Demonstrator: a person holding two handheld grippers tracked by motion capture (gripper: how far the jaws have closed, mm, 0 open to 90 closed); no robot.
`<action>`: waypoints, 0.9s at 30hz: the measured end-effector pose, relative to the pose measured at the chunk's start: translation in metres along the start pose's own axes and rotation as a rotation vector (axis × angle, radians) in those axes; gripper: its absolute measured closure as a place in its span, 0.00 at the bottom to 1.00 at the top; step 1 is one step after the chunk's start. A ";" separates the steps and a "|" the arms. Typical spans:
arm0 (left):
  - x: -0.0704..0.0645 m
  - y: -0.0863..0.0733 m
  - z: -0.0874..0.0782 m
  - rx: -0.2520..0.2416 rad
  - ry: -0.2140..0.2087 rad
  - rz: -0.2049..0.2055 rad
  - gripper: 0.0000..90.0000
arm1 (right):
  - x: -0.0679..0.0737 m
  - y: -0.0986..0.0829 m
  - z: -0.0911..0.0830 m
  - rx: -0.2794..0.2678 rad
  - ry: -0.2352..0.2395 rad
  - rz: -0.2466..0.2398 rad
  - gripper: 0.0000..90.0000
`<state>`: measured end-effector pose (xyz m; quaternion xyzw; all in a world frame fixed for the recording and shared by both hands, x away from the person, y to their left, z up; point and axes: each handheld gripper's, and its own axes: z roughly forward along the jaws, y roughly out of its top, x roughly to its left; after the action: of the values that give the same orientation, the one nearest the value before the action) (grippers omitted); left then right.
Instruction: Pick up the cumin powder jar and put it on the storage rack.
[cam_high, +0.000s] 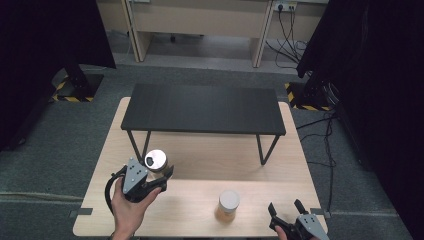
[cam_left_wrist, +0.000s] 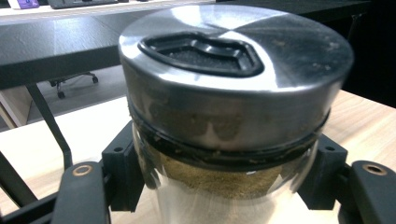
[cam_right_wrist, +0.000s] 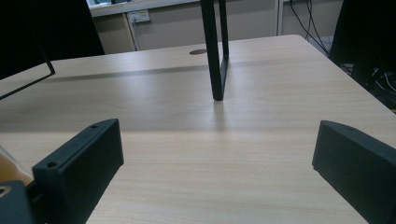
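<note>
**Jar clamped in left claw, right claw idle**

Jar (cam_left_wrist: 233, 116) w/ shiny metal lid & glass body sits between the jaws of the left claw (cam_high: 159, 176); jaws closed in against the glass on both sides, just below the lid's black seal ring. Brownish powder visible inside. Black recessed insert in the lid top. In high view the jar (cam_high: 155, 161) stands on the worktop (cam_high: 280, 160) at its left side, just in front of the near-left leg of the black shelf (cam_high: 202, 107). Person's left hand (cam_high: 131, 207) grips the claw body from below.

Second jar (cam_high: 228, 205), pale lid, amber contents, stands apart near the front edge, center-right. Right claw (cam_high: 286, 206) at the front-right corner, just right of that jar; jaws spread wide, nothing between them but bare wood. Shelf leg (cam_right_wrist: 215, 51) straight ahead in right gripper view.
</note>
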<state>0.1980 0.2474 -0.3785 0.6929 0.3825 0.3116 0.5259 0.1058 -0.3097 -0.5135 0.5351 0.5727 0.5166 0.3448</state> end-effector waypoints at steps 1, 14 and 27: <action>0.001 0.002 0.000 0.001 0.000 -0.002 0.34 | 0.000 0.000 0.000 0.001 0.000 0.000 0.02; 0.006 0.037 0.002 0.007 0.010 0.028 0.34 | 0.000 0.000 0.001 0.005 0.003 0.004 0.02; 0.016 0.067 0.005 0.003 0.031 0.040 0.34 | -0.001 0.000 0.001 0.008 0.006 0.000 0.02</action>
<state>0.2235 0.2486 -0.3146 0.6962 0.3769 0.3322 0.5127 0.1072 -0.3099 -0.5136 0.5347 0.5758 0.5159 0.3410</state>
